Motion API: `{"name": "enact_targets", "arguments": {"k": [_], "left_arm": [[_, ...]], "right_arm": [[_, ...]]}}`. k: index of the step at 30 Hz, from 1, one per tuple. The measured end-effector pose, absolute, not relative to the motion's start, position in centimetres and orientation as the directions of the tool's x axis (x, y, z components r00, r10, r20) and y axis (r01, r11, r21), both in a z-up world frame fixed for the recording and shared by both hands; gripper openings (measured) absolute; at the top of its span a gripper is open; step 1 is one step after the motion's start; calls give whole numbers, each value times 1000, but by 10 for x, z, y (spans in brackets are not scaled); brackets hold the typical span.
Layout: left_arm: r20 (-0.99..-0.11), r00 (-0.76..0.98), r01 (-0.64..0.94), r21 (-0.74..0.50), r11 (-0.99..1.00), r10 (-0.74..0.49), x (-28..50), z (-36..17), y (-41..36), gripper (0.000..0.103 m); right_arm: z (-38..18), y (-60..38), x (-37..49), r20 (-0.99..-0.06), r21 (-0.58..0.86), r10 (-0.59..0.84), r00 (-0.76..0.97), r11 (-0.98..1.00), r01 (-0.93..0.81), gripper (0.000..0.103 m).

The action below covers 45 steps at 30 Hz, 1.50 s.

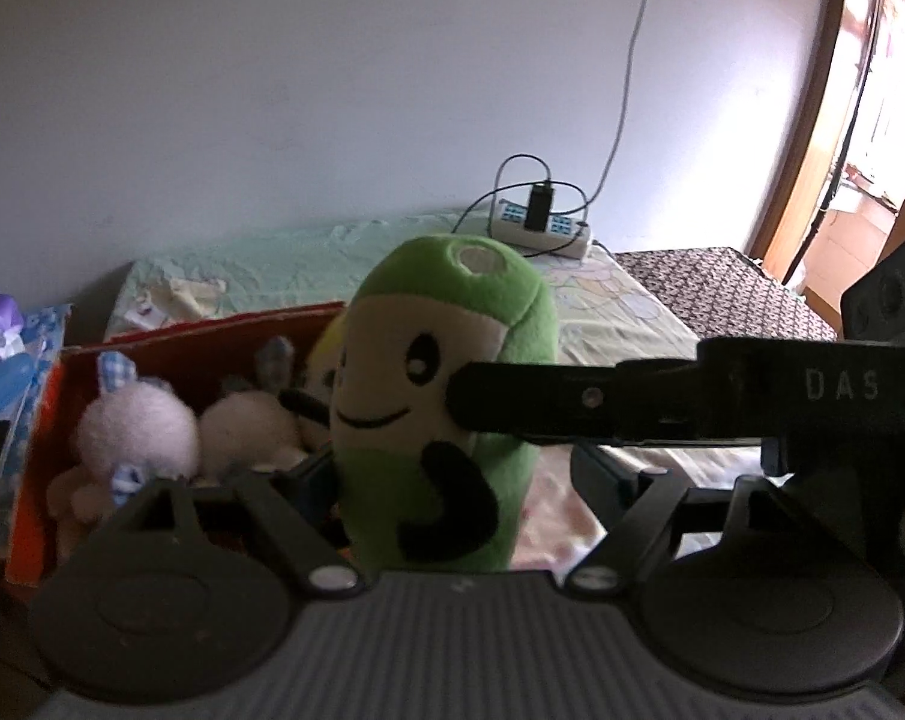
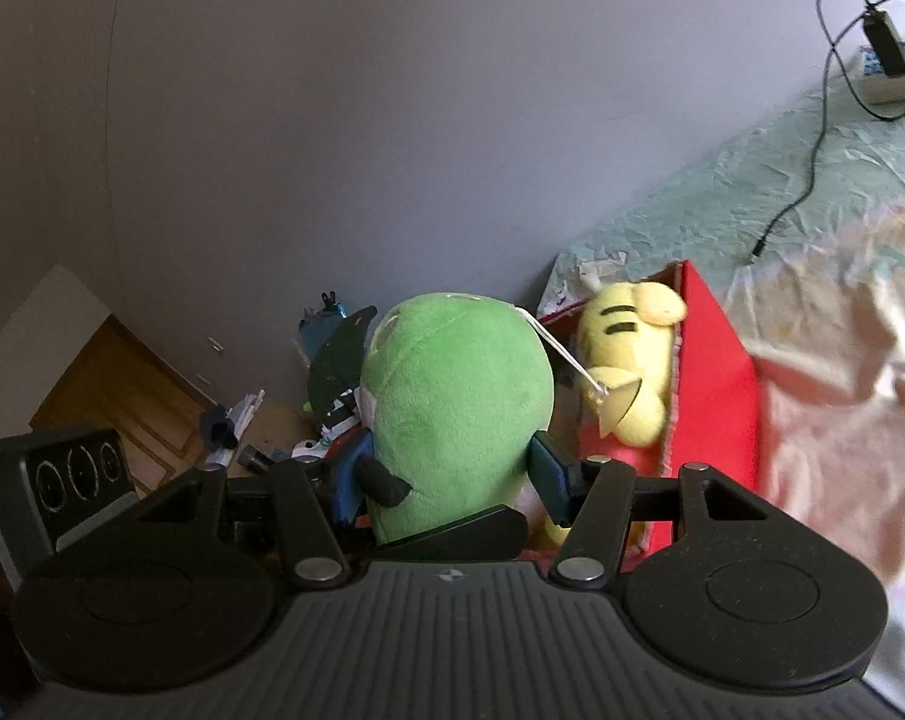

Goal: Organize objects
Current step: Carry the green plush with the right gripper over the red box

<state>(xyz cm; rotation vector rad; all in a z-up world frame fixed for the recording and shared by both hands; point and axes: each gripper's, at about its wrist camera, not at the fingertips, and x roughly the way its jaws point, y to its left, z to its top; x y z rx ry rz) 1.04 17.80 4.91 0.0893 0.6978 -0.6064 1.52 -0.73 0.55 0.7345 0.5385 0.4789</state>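
Note:
A green plush toy (image 1: 446,396) with a cream smiling face stands upright between my left gripper's (image 1: 452,480) wide-apart fingers; they do not seem to press it. The right gripper's black finger (image 1: 548,405) reaches in from the right and touches its side. In the right wrist view my right gripper (image 2: 452,480) is shut on the green plush (image 2: 458,414), seen from behind, over the red box (image 2: 716,384). A yellow plush (image 2: 626,360) lies in the box. Two white plush toys (image 1: 134,426) lie in the red box (image 1: 38,468).
The box sits on a bed with a pale patterned sheet (image 2: 842,372). A power strip with a charger and cables (image 1: 542,222) lies at the far wall. Blue packages (image 1: 8,360) sit left of the box. A patterned surface (image 1: 710,282) and a doorway are on the right.

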Motion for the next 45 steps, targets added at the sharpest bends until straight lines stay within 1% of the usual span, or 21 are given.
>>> {"name": "enact_targets", "arguments": {"k": [4,8,18,26,32,35,37,38,39,40,42,44,45], "left_arm": [[-627,602,543,-131,830,-493,26,43,194,81],[-638,593,531,-148,834,-491,46,33,205,81],[-701,539,522,-157,838,-467,88,2,215,79],[-712,510,554,-157,818,-482,101,-12,213,81],[-713,480,562,-198,803,-512,101,-13,218,81],[-702,482,569,-204,797,-524,95,-7,224,83],[-693,495,569,-197,798,-524,91,-3,229,84],[-688,503,568,-192,800,-523,89,-1,231,84],[-683,513,566,-187,803,-520,87,1,233,84],[-678,522,563,-183,806,-518,86,3,235,84],[-672,539,555,-172,814,-509,83,5,237,84],[-671,549,548,-161,821,-498,82,6,239,84],[-671,551,545,-160,823,-496,81,7,240,84]], "right_arm": [[4,7,32,-304,706,570,763,673,-221,59],[-1,17,52,-344,679,550,761,705,-203,59],[-17,32,80,-439,636,518,734,756,-153,59],[-18,33,90,-445,632,502,741,763,-137,60],[-13,27,73,-437,642,481,760,759,-111,65],[-6,24,64,-425,628,446,788,772,-98,65],[-3,20,57,-404,630,421,812,771,-87,63],[-1,18,54,-390,636,410,824,767,-80,60],[0,17,54,-383,640,403,831,765,-76,51],[1,17,54,-384,640,398,834,765,-70,47],[1,20,58,-393,634,385,835,771,-58,39],[-3,27,64,-421,620,377,825,783,-42,35],[-6,31,67,-435,611,370,821,791,-32,35]]}}
